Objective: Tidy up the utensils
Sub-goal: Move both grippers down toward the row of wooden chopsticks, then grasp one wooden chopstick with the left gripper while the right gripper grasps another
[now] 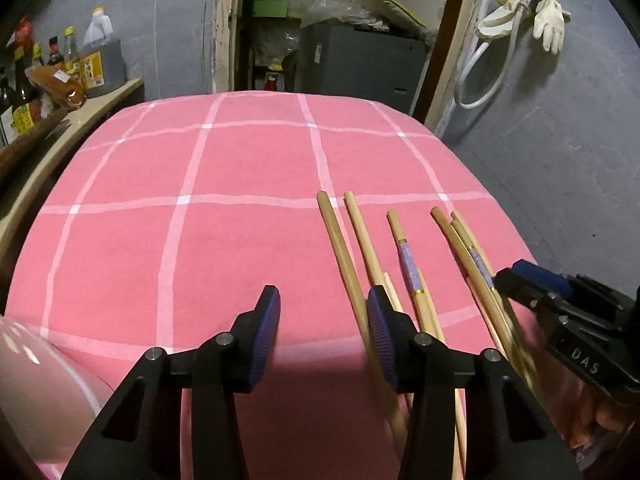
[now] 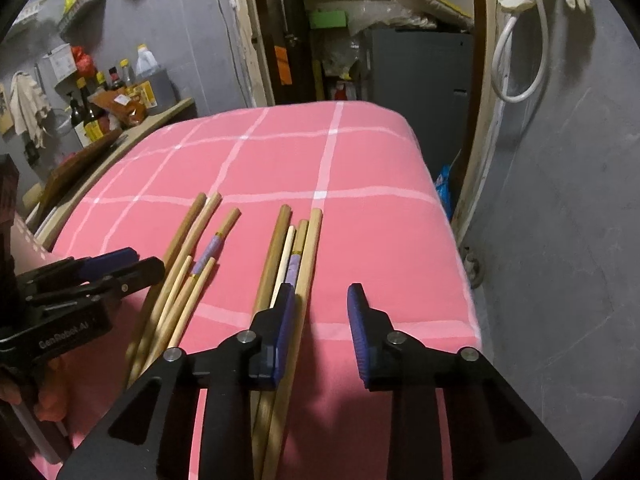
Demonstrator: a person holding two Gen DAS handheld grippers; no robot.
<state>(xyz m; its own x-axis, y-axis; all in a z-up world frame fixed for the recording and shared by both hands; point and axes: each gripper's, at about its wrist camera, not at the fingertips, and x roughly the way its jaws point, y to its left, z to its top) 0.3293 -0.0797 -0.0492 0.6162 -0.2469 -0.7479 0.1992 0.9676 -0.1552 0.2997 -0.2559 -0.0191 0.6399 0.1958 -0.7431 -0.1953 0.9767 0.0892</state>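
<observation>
Left gripper point(image 1: 324, 336) and right gripper point(image 2: 322, 328), both spread wide and holding nothing, above the pink checked cloth point(image 1: 200, 240). Bamboo chopsticks point(image 2: 296, 264) lie in two loose clusters between and beneath them

We see a pink cloth with a white grid point(image 1: 224, 184) covering the whole supporting surface, which may be a table or a bed; we cannot tell which beneath the fabric. Directly on it lie wooden chopsticks in two loose clusters: one group point(image 2: 188, 264) toward the left, another group point(image 2: 308, 248) just right of it. One stick in each bears a purple band point(image 1: 410, 266).
</observation>
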